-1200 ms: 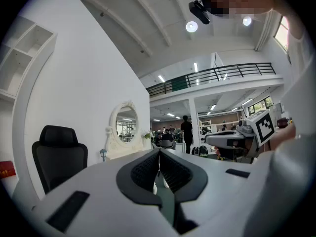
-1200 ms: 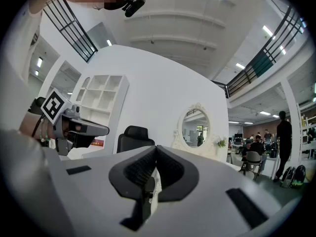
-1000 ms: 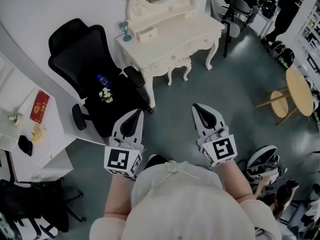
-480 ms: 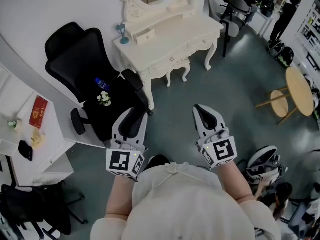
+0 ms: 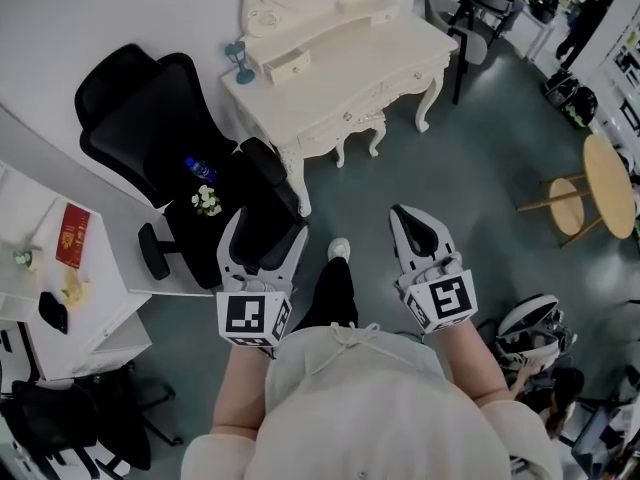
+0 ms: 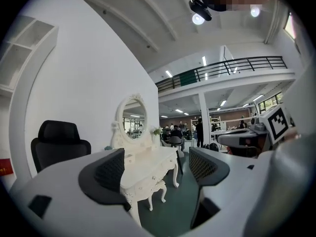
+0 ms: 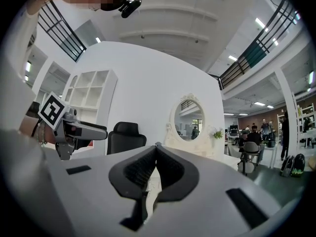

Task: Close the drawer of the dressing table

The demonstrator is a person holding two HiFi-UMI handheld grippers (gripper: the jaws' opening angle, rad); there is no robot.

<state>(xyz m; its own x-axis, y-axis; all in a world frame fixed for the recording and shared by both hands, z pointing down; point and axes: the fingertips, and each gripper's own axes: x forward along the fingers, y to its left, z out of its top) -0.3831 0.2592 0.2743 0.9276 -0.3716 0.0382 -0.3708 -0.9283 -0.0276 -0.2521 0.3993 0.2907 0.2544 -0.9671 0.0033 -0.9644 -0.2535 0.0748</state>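
The white dressing table (image 5: 385, 53) stands far ahead against the wall, with an oval mirror (image 6: 132, 119) on top. A small drawer (image 5: 286, 65) in its raised back shelf sticks out. My left gripper (image 5: 268, 224) hangs in mid-air over the edge of a black chair; its jaws are opening and nothing is between them. In the left gripper view the table (image 6: 148, 166) shows through the gap of that gripper (image 6: 157, 166). My right gripper (image 5: 401, 213) is shut on nothing above the floor. Its closed tips (image 7: 156, 147) hide most of the table.
A black office chair (image 5: 150, 118) stands left of the table, with a blue bottle (image 5: 201, 168) and small flowers (image 5: 208, 200) on its seat. A white stool (image 5: 358, 131) sits under the table. A white desk (image 5: 70, 278) is at left, a round wooden table (image 5: 610, 183) at right.
The left gripper's jaws have gone from shut to wide apart. Both grippers have moved forward towards the dressing table, and a dark trouser leg with a white shoe has stepped out between them.
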